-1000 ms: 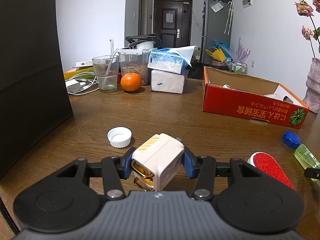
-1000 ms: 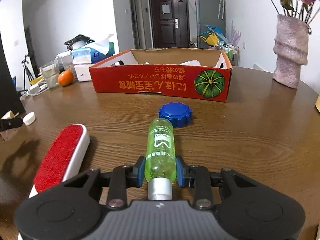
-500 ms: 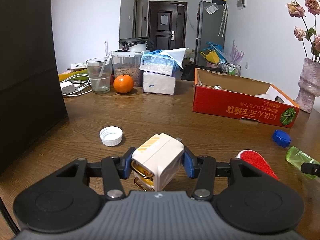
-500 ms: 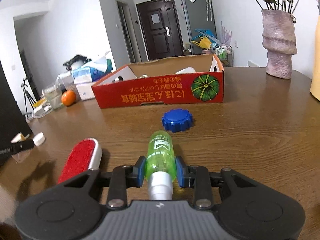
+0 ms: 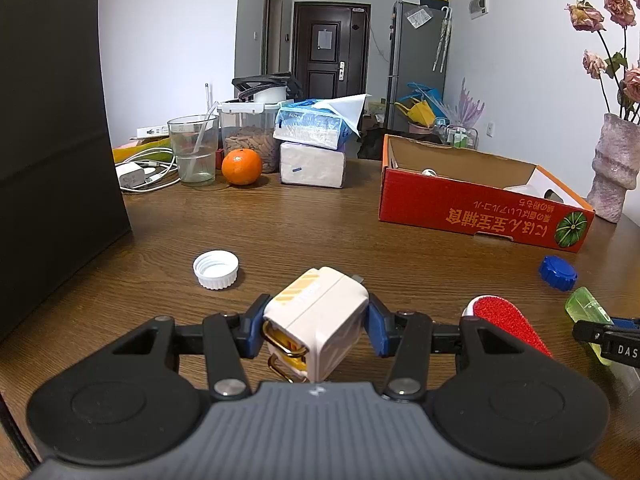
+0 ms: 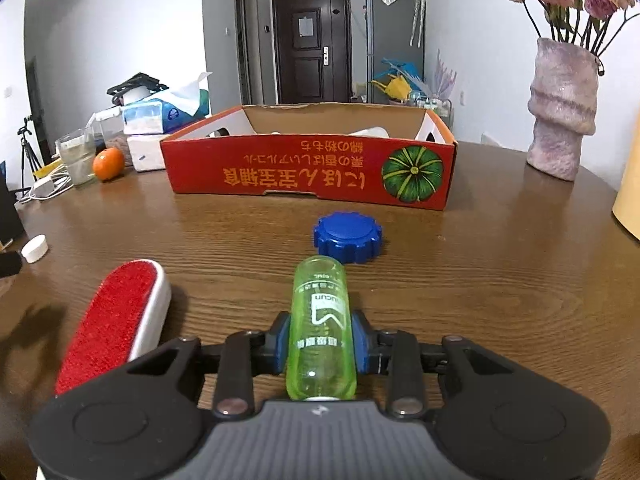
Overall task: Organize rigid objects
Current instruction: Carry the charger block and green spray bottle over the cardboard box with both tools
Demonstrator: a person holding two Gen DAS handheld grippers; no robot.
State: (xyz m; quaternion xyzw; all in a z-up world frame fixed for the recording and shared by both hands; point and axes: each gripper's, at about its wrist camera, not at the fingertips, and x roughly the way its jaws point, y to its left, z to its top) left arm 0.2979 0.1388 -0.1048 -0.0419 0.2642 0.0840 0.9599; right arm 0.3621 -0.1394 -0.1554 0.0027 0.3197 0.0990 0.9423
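Observation:
My left gripper (image 5: 316, 330) is shut on a white power adapter (image 5: 320, 314) with yellow stripes and gold prongs, held just above the wooden table. My right gripper (image 6: 320, 344) is shut on a green transparent bottle (image 6: 320, 328) that points away from me toward a blue lid (image 6: 347, 237). Beyond the lid stands the open red cardboard box (image 6: 312, 168), also in the left wrist view as the box (image 5: 476, 204) at the right. A red lint brush (image 6: 116, 316) lies left of the bottle. A white cap (image 5: 216, 269) lies on the table ahead of the adapter.
A tall black bag (image 5: 52, 140) stands at the left. At the back are a glass (image 5: 194, 148), an orange (image 5: 241, 167), tissue packs (image 5: 312, 142), and a charger with cables (image 5: 136, 174). A pink vase (image 6: 560, 108) with flowers stands right of the box.
The right gripper has carried the green bottle forward, closer to the blue lid and the box. In the left wrist view the scene shifted a little; the adapter stays gripped.

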